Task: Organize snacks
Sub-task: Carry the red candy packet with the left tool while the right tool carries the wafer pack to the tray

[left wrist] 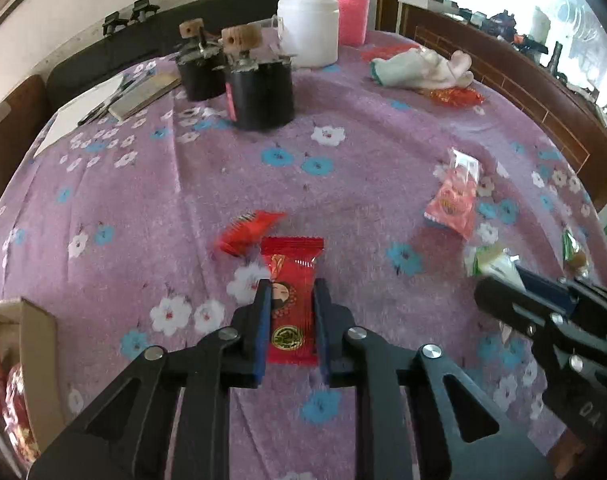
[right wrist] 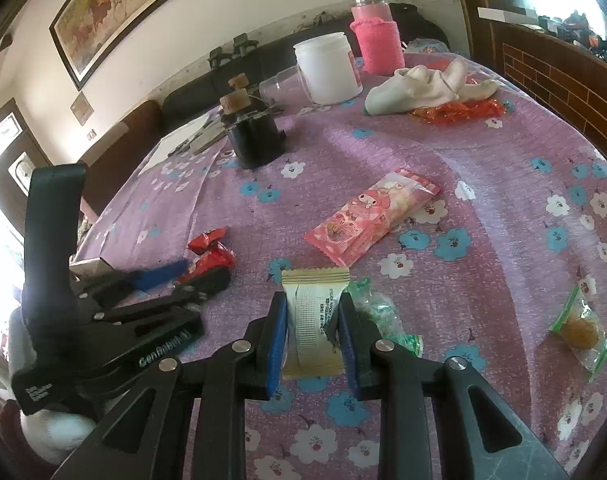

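Note:
A red snack packet (left wrist: pixel 293 320) with a cartoon face lies on the purple flowered tablecloth (left wrist: pixel 143 200), and my left gripper (left wrist: pixel 292 286) is shut on its sides. A second red packet (left wrist: pixel 247 232) lies just beyond it. My right gripper (right wrist: pixel 312 300) is shut on a cream-and-white snack packet (right wrist: pixel 315 316). A green-wrapped candy (right wrist: pixel 379 312) lies touching its right finger. A pink cartoon packet (right wrist: pixel 371 216) rests further out, and a green-edged packet with a brown ball (right wrist: pixel 581 328) lies to the right. In the right wrist view the left gripper (right wrist: pixel 191 276) shows at the left.
A cardboard box (left wrist: pixel 37 340) holding red packets stands at the near left edge. Two black cylinders (left wrist: pixel 259 92), a white jar (left wrist: pixel 307 30), a pink bottle (left wrist: pixel 351 12), a white cloth (left wrist: pixel 419 68), orange wrappers (left wrist: pixel 455 96) and papers (left wrist: pixel 83 108) occupy the far side.

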The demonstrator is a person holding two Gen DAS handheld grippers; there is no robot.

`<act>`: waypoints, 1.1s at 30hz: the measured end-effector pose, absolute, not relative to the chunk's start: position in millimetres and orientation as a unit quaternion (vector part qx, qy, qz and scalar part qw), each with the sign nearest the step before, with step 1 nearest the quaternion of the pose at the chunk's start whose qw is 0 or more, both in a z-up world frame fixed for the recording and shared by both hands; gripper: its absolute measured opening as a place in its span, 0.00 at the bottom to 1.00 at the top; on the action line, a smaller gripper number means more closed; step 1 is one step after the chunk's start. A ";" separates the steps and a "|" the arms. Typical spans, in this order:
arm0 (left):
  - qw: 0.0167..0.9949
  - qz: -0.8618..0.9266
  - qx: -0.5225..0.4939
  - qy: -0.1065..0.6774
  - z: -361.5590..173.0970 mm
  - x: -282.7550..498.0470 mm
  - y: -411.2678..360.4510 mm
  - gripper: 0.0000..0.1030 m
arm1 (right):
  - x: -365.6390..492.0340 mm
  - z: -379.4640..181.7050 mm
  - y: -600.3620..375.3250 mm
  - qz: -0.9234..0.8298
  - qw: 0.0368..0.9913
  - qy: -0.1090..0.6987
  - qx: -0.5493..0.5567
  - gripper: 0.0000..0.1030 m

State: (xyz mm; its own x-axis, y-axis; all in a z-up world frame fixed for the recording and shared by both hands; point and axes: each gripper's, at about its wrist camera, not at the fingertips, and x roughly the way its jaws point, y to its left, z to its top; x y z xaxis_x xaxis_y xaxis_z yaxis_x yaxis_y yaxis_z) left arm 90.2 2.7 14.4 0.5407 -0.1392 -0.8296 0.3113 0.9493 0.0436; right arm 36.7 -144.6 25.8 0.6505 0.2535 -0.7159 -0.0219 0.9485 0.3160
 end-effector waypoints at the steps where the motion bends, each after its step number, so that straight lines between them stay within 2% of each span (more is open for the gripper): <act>1: 0.874 -0.130 0.092 0.460 15.1 84.8 4.4 0.16 | 36.6 25.8 -144.3 0.078 0.897 0.411 0.141 0.25; 13: 0.881 -0.142 0.002 0.450 49.7 -1.2 56.7 0.16 | 29.0 32.1 -135.3 0.090 0.910 0.386 0.120 0.25; 21: 0.912 -0.074 -0.051 0.401 84.3 -76.2 157.7 0.16 | 17.0 41.4 -127.1 0.064 0.932 0.347 0.086 0.25; 28: 0.899 0.040 -0.072 0.431 62.5 -92.6 254.4 0.16 | 5.4 59.8 -91.6 0.105 0.923 0.359 0.094 0.24; 33: 0.882 0.069 -0.089 0.458 39.9 -80.5 282.1 0.16 | -8.9 81.4 -20.9 0.184 0.908 0.371 0.067 0.24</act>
State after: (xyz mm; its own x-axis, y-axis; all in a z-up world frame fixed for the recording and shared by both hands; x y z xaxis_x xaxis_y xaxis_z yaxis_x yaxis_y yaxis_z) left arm -80.5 282.1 39.9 0.5709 0.0393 -0.8201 -0.2026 0.9747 -0.0943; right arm -8.9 -20.9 81.4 0.6572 0.3843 -0.6484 -0.2846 0.9231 0.2586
